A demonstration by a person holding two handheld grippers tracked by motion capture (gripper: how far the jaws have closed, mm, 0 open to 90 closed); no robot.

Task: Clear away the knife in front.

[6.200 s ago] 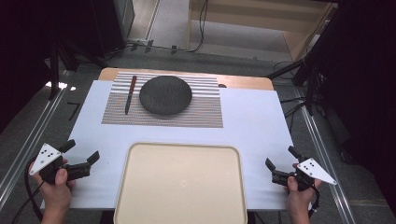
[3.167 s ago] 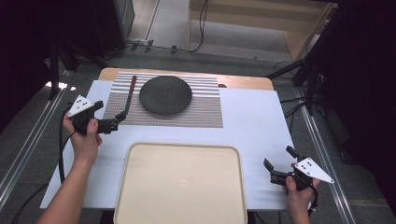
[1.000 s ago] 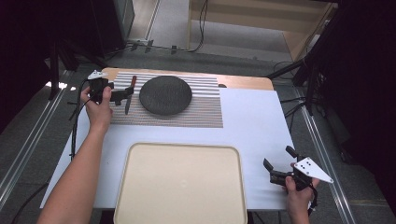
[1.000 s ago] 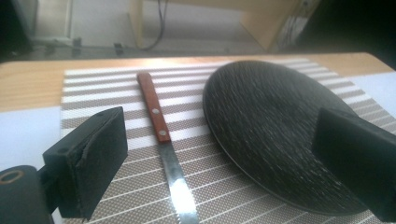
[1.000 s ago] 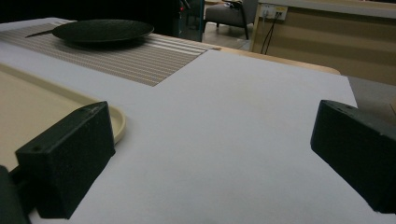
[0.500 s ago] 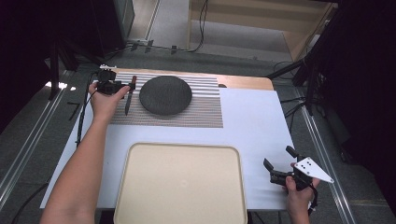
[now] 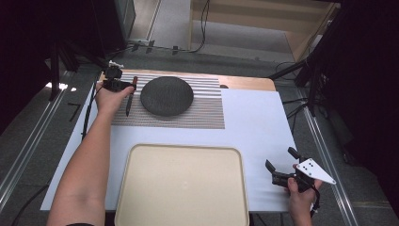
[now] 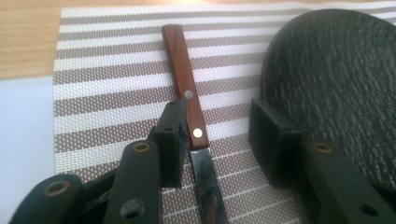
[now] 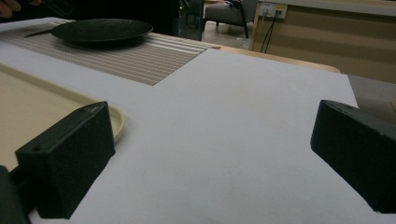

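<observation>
A knife (image 7: 129,100) with a reddish wooden handle (image 8: 183,88) and dark blade (image 8: 208,186) lies on a striped placemat (image 7: 207,110), just left of a round black plate (image 7: 167,95). At the mat's far left my left gripper (image 7: 127,85) stands open. Its jaws straddle the knife handle in the left gripper view (image 8: 222,126), and the left pad (image 8: 173,140) touches the handle. My right gripper (image 7: 280,159) rests open near the table's front right corner, with bare white table between its jaws (image 9: 210,140).
A large beige tray (image 7: 183,188) lies at the front middle of the white table top (image 7: 254,127); its rim (image 9: 114,122) is left of my right gripper. Bare wood (image 8: 28,37) borders the mat at the back. Cables and dark stands surround the table.
My left gripper travelled from the front left corner to the back left and lowered its open jaws around the knife handle. The right gripper stayed put.
</observation>
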